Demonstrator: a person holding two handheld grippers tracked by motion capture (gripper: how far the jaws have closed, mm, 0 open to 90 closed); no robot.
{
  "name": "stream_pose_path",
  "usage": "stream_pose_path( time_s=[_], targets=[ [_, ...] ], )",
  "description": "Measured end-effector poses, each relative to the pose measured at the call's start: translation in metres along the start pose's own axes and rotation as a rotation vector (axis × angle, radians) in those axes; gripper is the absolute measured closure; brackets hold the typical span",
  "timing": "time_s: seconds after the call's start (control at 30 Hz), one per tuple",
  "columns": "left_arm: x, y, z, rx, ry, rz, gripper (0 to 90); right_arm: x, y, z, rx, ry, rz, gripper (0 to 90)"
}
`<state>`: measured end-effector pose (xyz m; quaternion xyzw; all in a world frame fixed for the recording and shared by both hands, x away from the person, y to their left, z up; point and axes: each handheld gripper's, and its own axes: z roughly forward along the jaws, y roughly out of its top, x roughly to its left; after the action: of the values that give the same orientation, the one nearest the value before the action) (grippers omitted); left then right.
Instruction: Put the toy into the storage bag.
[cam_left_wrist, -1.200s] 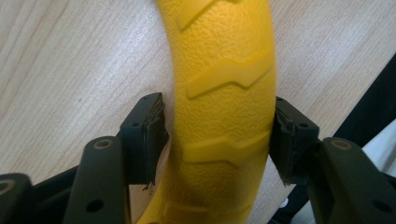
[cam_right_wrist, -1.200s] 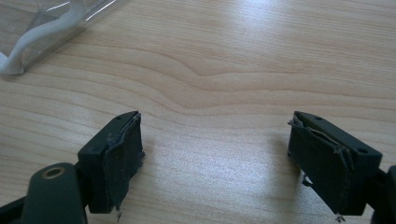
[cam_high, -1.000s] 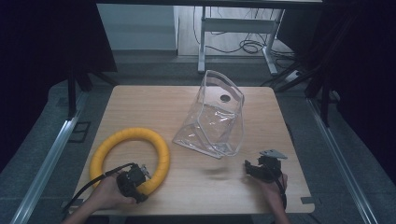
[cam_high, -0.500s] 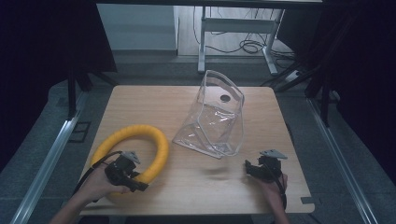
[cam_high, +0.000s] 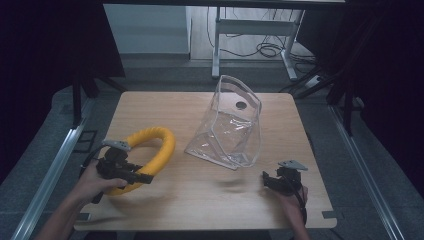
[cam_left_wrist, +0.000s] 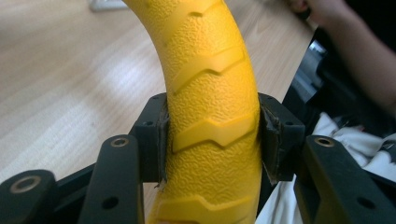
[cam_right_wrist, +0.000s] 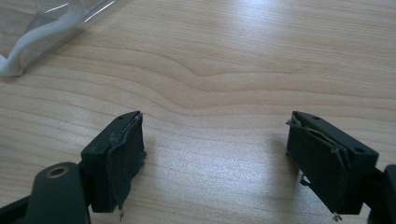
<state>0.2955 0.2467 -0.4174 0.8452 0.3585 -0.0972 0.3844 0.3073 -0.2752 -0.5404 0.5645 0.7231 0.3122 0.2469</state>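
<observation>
A yellow ring with a tyre-like tread (cam_high: 161, 144) is tilted up from the wooden table (cam_high: 200, 200) at the left. My left gripper (cam_high: 142, 177) is shut on its near side; its jaws have just been closing on the ring. In the left gripper view both pads squeeze the yellow ring (cam_left_wrist: 210, 93) inside the left gripper (cam_left_wrist: 212, 140). A clear plastic bag (cam_high: 230, 125) stands at the table's middle. My right gripper (cam_high: 267, 179) rests low at the front right, open. The right gripper (cam_right_wrist: 217, 154) has bare wood between its pads, and a corner of the clear bag (cam_right_wrist: 46, 23) shows at upper left.
The person's hands reach in over the table's front edge. Metal rails run along the floor on both sides of the table. A desk frame and cables (cam_high: 260, 47) stand behind it. Bare wood lies between the bag and the front edge.
The left gripper has risen and shifted left with the yellow ring, whose near side has lifted so that it now tilts. The right gripper has stayed still.
</observation>
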Motion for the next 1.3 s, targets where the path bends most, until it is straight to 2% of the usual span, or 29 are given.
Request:
stream_pose_path(
  time_s=[0.07,0.1,0.13,0.17,0.27,0.3,0.47,0.5,0.57,0.63,0.73,0.83,0.9,0.97,1.0,1.1,1.3],
  targets=[
    [0.003,0.001,-0.005,-0.031,-0.017,-0.011,50.5,0.0,0.0,0.0,-0.001,-0.001,0.0,19.2],
    [0.003,0.001,-0.005,-0.031,-0.017,-0.011,50.5,0.0,0.0,0.0,-0.001,-0.001,0.001,19.2],
    [0.005,0.0,-0.009,-0.058,-0.028,-0.026,50.5,0.0,0.0,0.0,-0.001,-0.002,0.0,19.2],
    [0.005,0.0,-0.009,-0.058,-0.028,-0.026,50.5,0.0,0.0,0.0,-0.001,-0.002,0.001,19.2],
    [0.01,-0.001,-0.018,-0.119,-0.054,-0.055,50.6,0.0,0.0,0.0,-0.001,-0.003,0.001,19.4],
    [0.01,-0.001,-0.018,-0.119,-0.054,-0.055,50.6,0.0,0.0,0.0,-0.001,-0.003,0.001,19.4],
    [0.017,0.0,-0.032,-0.196,-0.073,-0.089,50.6,0.0,0.0,0.0,-0.002,-0.005,0.001,19.5],
    [0.019,0.0,-0.036,-0.219,-0.076,-0.092,50.7,0.0,0.0,0.0,-0.002,-0.006,0.002,19.6],
    [0.019,0.0,-0.037,-0.232,-0.081,-0.094,50.7,0.0,0.0,0.0,-0.002,-0.006,0.001,19.6],
    [0.022,-0.001,-0.043,-0.277,-0.098,-0.107,50.8,0.0,0.0,0.0,-0.002,-0.006,0.002,19.6],
    [0.023,-0.001,-0.046,-0.298,-0.1,-0.109,50.8,0.0,0.0,0.0,-0.002,-0.006,0.001,19.7],
    [0.024,0.0,-0.051,-0.35,-0.107,-0.116,50.9,-0.001,0.0,0.0,-0.003,-0.007,0.003,19.8],
    [0.024,0.0,-0.052,-0.367,-0.114,-0.124,50.9,-0.001,0.0,0.0,-0.002,-0.006,0.002,19.8],
    [0.022,0.001,-0.053,-0.407,-0.129,-0.131,50.9,-0.001,0.0,0.0,-0.003,-0.007,0.004,19.9],
    [0.022,0.001,-0.053,-0.407,-0.129,-0.131,50.9,-0.001,0.0,0.0,-0.003,-0.007,0.004,19.9],
    [0.018,0.005,-0.052,-0.458,-0.14,-0.141,50.8,-0.001,0.0,0.0,-0.003,-0.007,0.004,20.0],
    [0.015,0.013,-0.048,-0.515,-0.17,-0.156,50.9,-0.001,0.0,0.0,-0.004,-0.007,0.006,20.3]
  ],
)
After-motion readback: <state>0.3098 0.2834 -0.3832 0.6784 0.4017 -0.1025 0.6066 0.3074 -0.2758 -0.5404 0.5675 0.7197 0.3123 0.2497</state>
